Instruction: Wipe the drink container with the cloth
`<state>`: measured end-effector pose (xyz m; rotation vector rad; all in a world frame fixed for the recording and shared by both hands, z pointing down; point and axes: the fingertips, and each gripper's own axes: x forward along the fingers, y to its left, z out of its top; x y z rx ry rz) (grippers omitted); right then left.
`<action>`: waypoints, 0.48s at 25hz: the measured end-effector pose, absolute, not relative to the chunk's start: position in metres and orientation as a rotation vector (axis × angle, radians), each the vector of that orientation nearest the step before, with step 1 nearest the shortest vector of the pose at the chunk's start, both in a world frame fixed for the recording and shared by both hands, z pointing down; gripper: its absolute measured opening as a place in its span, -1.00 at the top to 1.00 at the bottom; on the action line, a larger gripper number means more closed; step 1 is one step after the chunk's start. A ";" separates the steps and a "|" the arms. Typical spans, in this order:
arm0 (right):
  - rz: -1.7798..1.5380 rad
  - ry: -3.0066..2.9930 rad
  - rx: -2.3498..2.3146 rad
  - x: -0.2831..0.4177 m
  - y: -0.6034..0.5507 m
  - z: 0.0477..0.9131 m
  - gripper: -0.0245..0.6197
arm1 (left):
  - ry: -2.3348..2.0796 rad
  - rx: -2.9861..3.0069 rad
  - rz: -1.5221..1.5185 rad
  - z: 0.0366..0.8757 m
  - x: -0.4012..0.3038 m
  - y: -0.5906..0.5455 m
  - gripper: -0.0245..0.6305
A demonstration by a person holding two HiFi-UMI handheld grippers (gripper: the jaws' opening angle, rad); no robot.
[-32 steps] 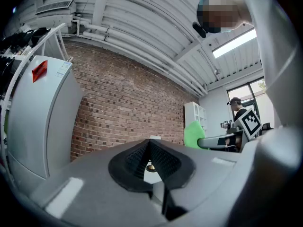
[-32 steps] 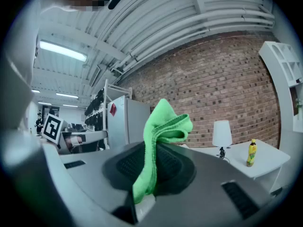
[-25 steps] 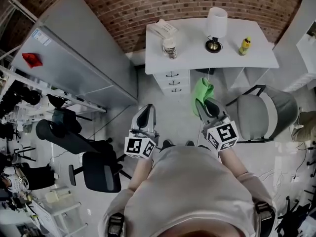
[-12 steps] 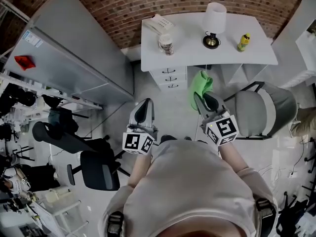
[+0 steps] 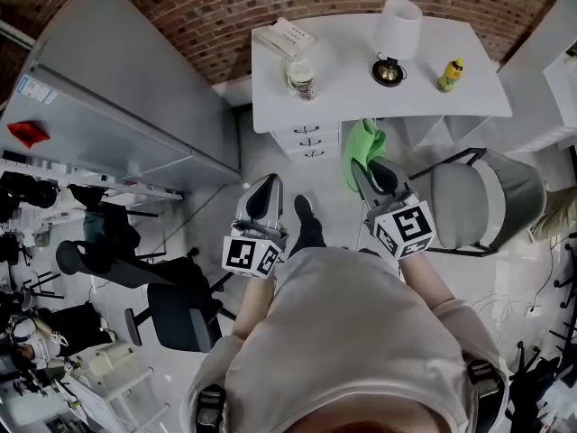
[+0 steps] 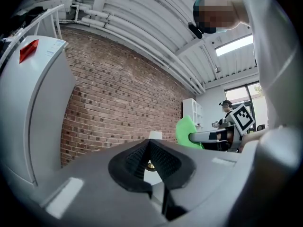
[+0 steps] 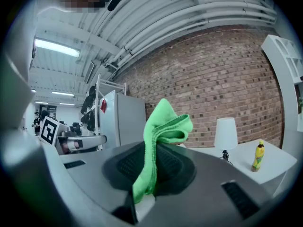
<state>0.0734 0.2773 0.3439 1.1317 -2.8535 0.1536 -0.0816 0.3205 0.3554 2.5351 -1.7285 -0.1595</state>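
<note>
A small yellow drink bottle (image 5: 450,75) with a green cap stands at the right end of the white desk (image 5: 343,97); it also shows in the right gripper view as the bottle (image 7: 257,156). My right gripper (image 5: 370,174) is shut on a green cloth (image 5: 362,150), which sticks up between the pads (image 7: 161,145), well short of the desk. My left gripper (image 5: 266,197) is shut with nothing in it, held over the floor left of the right one. The green cloth (image 6: 188,132) also shows in the left gripper view.
On the desk stand a white-shaded lamp (image 5: 395,34), a jar (image 5: 301,78) and a white phone-like device (image 5: 283,37). A drawer unit (image 5: 311,141) sits under the desk, a grey chair (image 5: 482,204) to its right, a tall white cabinet (image 5: 117,97) on the left.
The desk has come slightly nearer in the head view, and both grippers have shifted a little toward it. A foot now shows between the grippers. The cloth stays held.
</note>
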 end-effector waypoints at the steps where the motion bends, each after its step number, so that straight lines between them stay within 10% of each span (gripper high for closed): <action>1: 0.154 -2.850 1.138 0.070 0.270 0.346 0.76 | -1.711 2.544 -0.157 0.358 -0.084 0.311 0.90; 12: 0.190 -2.737 1.243 0.001 0.127 0.366 0.76 | -1.545 2.629 -0.111 0.373 -0.156 0.151 0.90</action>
